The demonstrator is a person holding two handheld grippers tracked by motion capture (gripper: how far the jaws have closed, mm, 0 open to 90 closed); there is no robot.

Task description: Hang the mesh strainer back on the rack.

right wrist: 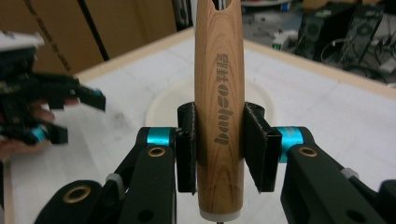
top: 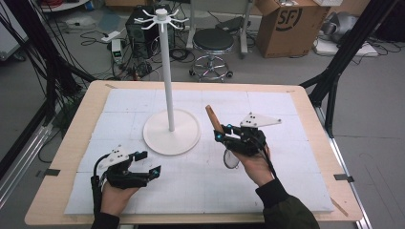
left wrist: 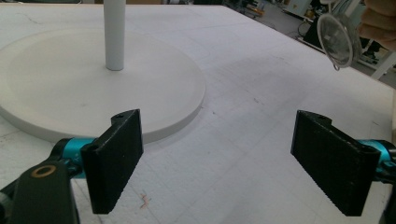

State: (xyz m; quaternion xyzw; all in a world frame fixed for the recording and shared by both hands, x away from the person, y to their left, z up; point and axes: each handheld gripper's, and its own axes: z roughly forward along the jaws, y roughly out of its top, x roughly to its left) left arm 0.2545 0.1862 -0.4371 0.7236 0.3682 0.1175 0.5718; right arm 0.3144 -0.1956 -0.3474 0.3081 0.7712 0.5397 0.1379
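Note:
A small strainer with a wooden handle (top: 213, 117) and a round mesh bowl (top: 231, 159) is held up over the white mat by my right gripper (top: 220, 133). In the right gripper view the jaws are shut on the wooden handle (right wrist: 219, 93), which stands upright between the pads (right wrist: 219, 147). The mesh bowl (left wrist: 338, 39) hangs below the hand at the top right of the left gripper view. My left gripper (top: 150, 162) rests low at the front left, open, with nothing between its fingers (left wrist: 224, 158). It points toward the white hook stand (top: 171, 130).
The stand has a round base (left wrist: 93, 79), a tall pole (top: 166, 71) and several hooks on top (top: 161, 18). White mat (top: 200, 186) covers the wooden table (top: 71, 138). Behind the table are a stool (top: 213, 43), a cardboard box (top: 291, 26) and cables.

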